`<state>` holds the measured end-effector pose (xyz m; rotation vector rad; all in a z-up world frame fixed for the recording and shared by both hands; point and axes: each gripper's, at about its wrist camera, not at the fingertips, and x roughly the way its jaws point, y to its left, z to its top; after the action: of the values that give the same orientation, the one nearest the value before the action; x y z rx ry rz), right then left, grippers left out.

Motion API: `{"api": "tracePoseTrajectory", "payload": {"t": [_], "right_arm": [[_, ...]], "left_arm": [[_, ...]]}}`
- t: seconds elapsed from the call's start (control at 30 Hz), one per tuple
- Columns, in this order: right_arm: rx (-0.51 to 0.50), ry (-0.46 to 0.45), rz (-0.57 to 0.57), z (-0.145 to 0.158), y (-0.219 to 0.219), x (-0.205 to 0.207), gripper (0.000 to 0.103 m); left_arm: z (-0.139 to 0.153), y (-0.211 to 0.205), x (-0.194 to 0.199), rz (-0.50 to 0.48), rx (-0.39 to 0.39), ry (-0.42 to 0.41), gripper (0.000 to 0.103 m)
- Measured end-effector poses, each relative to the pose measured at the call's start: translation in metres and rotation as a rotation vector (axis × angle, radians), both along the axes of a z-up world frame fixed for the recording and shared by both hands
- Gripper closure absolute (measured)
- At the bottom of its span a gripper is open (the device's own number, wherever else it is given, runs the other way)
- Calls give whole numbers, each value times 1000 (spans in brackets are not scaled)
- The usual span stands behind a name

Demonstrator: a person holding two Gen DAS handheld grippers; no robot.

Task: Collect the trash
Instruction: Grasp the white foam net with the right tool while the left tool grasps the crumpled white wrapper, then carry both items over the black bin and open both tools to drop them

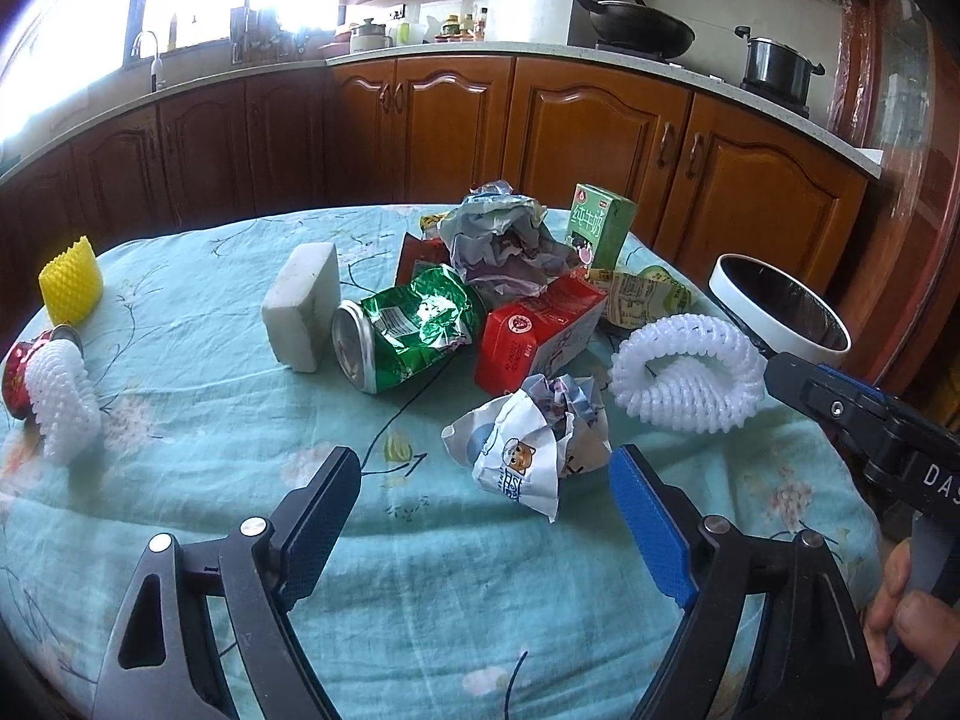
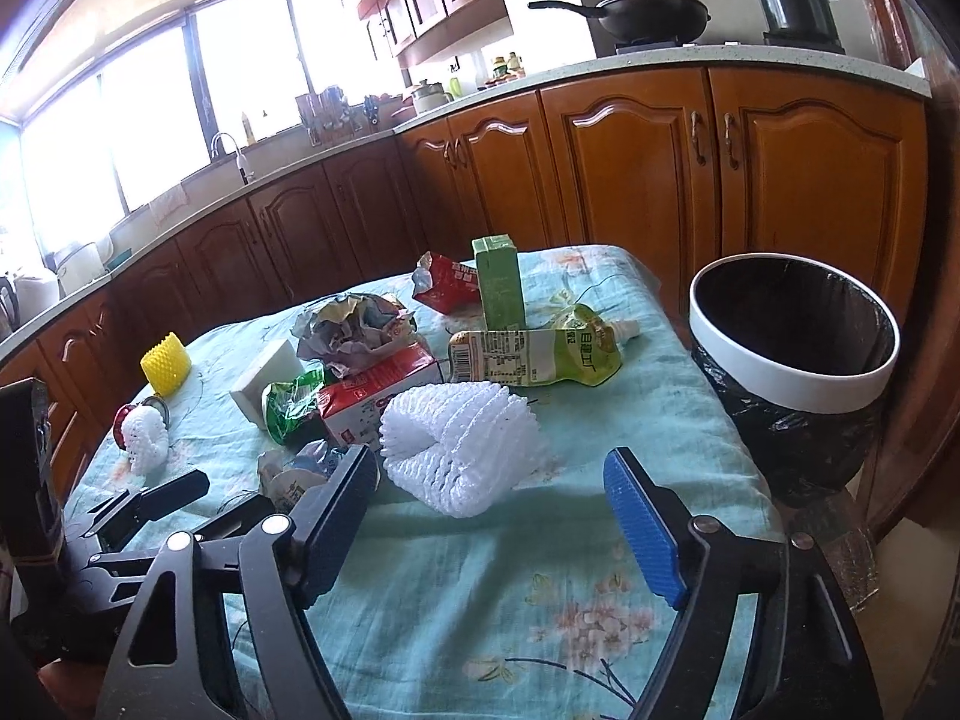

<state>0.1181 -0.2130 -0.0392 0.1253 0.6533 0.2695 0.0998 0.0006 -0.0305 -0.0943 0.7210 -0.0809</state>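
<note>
Both grippers are hanging spread wide and empty: left gripper over the crumpled wrapper, right gripper behind the white foam net. Trash is sitting piled mid-table on the teal cloth. Bin is standing at 2 o'clock off the table edge, black liner showing, contents not visible.

Both wrist cameras sit low over the near edge of the table and look across it toward the kitchen cabinets. The left view faces the crumpled wrapper closely; the right view faces farther right — the trash bin looms near. Both share the white foam net and the litter pile.
</note>
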Motion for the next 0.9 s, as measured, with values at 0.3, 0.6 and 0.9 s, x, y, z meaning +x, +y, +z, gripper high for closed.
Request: {"api": "tracePoseTrajectory", "payload": {"t": [0.3,0.6,0.9], "right_arm": [[-34,128,20,-25,1,26,88],[-56,75,5,-10,-17,17,92],[-27,60,-87,2,-60,15,92]], "left_arm": [[-17,-9,26,-78,-11,53,74],[-3,-24,25,-155,-16,-8,81],[2,-52,51,-232,-33,7,81]]}}
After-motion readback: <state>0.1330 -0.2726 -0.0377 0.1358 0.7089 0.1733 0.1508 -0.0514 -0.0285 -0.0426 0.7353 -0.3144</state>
